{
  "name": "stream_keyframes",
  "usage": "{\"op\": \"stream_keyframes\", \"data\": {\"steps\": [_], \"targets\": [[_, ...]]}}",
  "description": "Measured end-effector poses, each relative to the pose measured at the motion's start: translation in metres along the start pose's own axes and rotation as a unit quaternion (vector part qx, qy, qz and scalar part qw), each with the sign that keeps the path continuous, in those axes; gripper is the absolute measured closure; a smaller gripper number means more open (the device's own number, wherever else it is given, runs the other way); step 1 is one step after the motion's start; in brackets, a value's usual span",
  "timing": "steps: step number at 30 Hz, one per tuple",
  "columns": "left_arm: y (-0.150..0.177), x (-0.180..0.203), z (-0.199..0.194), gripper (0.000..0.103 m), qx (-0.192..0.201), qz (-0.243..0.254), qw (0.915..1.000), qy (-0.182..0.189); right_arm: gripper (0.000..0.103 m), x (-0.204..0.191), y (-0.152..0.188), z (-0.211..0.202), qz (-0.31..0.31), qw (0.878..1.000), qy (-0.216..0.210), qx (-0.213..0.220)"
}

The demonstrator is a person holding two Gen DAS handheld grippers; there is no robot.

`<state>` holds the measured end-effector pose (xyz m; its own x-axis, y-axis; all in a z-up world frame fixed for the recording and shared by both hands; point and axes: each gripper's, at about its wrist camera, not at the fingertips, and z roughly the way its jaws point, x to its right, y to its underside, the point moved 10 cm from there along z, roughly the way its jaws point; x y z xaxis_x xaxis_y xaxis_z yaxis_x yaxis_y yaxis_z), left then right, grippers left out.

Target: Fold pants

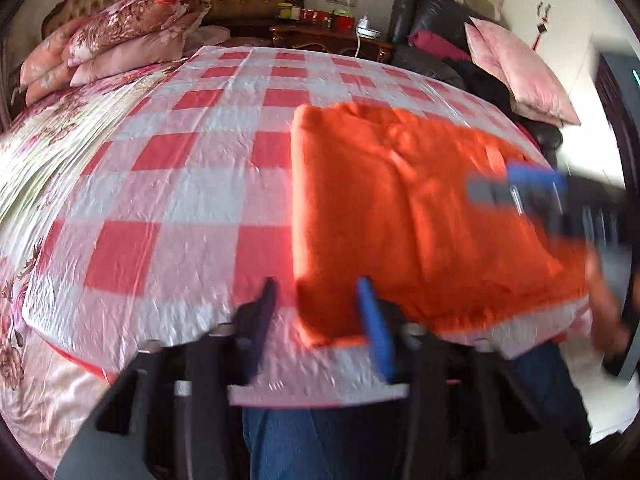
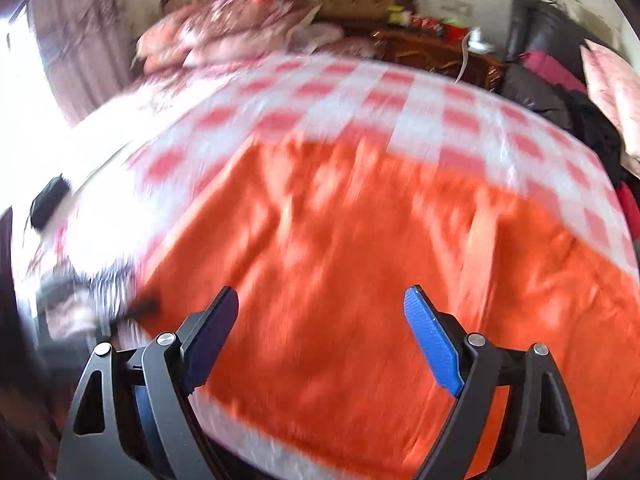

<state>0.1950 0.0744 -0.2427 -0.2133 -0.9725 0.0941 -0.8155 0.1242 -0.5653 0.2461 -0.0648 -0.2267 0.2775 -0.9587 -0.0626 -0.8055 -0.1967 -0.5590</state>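
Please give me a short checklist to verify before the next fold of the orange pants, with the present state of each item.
1. Left gripper open: ok, fingers apart, nothing between them.
2. Right gripper open: ok, empty, over the cloth.
3. Orange pants lying flat on the checked sheet: ok, roughly rectangular.
4. Near left corner of the pants within the left gripper's reach: ok, close ahead.
5. Edges aligned: cannot tell, both views are blurred.
6. Pillows clear of the pants: ok, far behind.
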Motion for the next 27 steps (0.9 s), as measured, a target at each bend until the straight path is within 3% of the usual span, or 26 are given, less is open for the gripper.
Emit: {"op": "stream_keyframes", "data": {"steps": [2,5,7,10,17,27], "targets": [[0.003,0.003,-0.001,0.077,0.009,0.015,0.9998,-0.014,0.020,-0.004,-0.027,0.013,-0.005,1.000,-0.001,-0.021],[0.005,-0.005,0.000,0.080,0.008,-0.011,0.9999,-0.003,0.024,-0.016,-0.051,0.040,-0.033,0.998,-0.003,-0.048],[0.007,-0.011,-0.002,0.084,0.007,-0.038,0.9992,0.013,0.039,-0.022,-0.058,0.064,-0.031,0.996,-0.013,-0.078],[0.008,-0.014,-0.004,0.085,0.007,-0.056,0.9981,0.024,0.044,-0.027,-0.060,0.092,-0.045,0.994,0.000,-0.101],[0.009,-0.016,-0.006,0.085,0.022,-0.077,0.9960,0.039,0.043,-0.044,-0.071,0.105,-0.078,0.993,0.025,-0.085],[0.010,-0.017,-0.008,0.083,0.056,-0.085,0.9937,0.045,0.042,-0.053,-0.097,0.122,-0.079,0.996,0.024,-0.035]]}}
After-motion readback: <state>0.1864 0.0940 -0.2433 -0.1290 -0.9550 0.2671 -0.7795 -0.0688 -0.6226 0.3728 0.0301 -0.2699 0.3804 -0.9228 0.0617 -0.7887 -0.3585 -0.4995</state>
